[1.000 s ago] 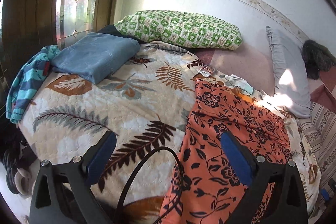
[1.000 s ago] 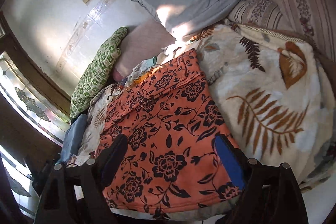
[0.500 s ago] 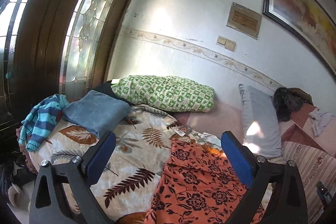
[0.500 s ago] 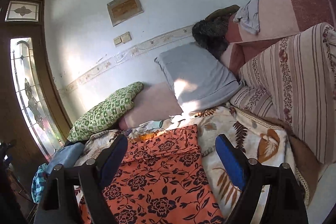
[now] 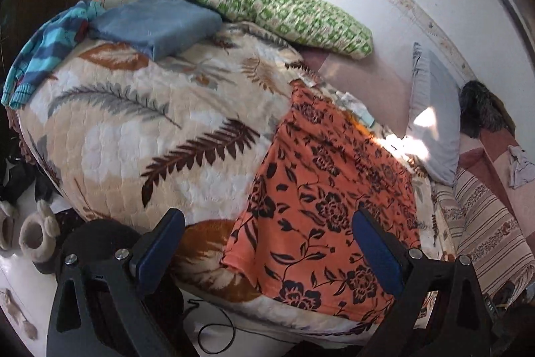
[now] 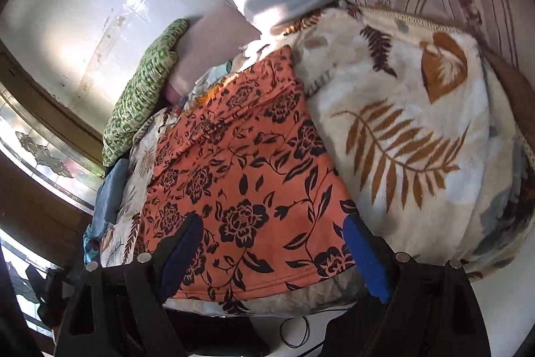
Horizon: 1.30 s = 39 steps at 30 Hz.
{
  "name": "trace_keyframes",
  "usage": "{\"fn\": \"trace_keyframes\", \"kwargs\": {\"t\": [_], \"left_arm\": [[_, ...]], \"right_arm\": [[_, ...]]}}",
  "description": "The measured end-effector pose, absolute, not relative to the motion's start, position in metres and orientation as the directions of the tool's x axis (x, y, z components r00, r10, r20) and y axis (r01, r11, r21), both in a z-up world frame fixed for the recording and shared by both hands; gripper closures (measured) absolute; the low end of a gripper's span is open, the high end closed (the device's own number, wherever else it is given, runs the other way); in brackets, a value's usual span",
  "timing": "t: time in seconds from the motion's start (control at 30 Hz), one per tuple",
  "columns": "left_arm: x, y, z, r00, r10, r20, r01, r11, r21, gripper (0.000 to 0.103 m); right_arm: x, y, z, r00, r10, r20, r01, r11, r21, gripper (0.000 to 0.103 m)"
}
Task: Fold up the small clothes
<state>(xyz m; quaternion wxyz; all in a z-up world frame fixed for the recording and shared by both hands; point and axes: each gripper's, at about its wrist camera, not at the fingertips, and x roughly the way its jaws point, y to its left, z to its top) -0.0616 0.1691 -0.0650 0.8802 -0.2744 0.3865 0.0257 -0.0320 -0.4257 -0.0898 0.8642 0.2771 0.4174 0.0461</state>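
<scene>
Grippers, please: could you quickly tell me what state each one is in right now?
Left gripper: open, holding nothing, above the near edge of the orange floral garment.
Right gripper: open, holding nothing, above the same garment's near hem.

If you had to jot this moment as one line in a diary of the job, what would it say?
stage: before first grasp | orange floral garment flat on leaf-print blanket | left gripper open, above near hem | right gripper open, above near hem | nothing held
</scene>
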Motion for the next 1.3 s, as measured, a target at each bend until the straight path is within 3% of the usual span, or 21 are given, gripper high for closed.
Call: {"fn": "trace_keyframes", "kwargs": {"t": [0.17,0.27,0.5,1.07,1.13,1.17,1.2,1.23,1.27,1.3], "left_arm": [[-0.045,0.162,-0.113,0.594,-0.175,-0.785,-0.29,0.864,-0.412,0.003],[-0.043,0.155,-0.119,0.575,-0.17,-0.8,-0.265,0.886,-0.379,0.003],[-0.031,0.142,-0.129,0.562,-0.182,-0.807,-0.191,0.92,-0.341,0.003],[-0.011,0.141,-0.155,0.489,-0.177,-0.854,-0.224,0.921,-0.319,0.003],[-0.01,0.139,-0.155,0.485,-0.177,-0.856,-0.219,0.923,-0.315,0.003],[-0.01,0.139,-0.155,0.484,-0.175,-0.857,-0.22,0.924,-0.313,0.004],[-0.009,0.139,-0.155,0.482,-0.178,-0.858,-0.221,0.923,-0.316,0.009],[-0.009,0.14,-0.155,0.478,-0.19,-0.858,-0.22,0.919,-0.326,0.016],[-0.008,0.141,-0.156,0.473,-0.201,-0.858,-0.22,0.916,-0.336,0.038],[-0.007,0.141,-0.158,0.459,-0.209,-0.863,-0.219,0.915,-0.338,0.067]], "right_arm": [[-0.011,-0.442,-0.123,0.567,0.292,-0.77,0.235,0.839,0.49,0.015],[-0.012,-0.444,-0.126,0.574,0.289,-0.766,0.232,0.84,0.491,0.015],[-0.014,-0.44,-0.131,0.565,0.265,-0.782,0.224,0.863,0.454,0.015],[0.002,-0.453,-0.162,0.47,0.378,-0.798,0.22,0.825,0.521,0.016],[0.002,-0.45,-0.17,0.453,0.387,-0.803,0.223,0.823,0.522,0.02],[0.0,-0.448,-0.172,0.451,0.391,-0.802,0.225,0.82,0.527,0.036],[-0.001,-0.447,-0.172,0.453,0.391,-0.801,0.226,0.819,0.528,0.047],[-0.003,-0.446,-0.172,0.457,0.391,-0.799,0.225,0.818,0.529,0.049],[-0.004,-0.445,-0.17,0.46,0.394,-0.796,0.218,0.819,0.531,0.061],[-0.003,-0.444,-0.168,0.458,0.399,-0.794,0.21,0.82,0.533,0.072]]}}
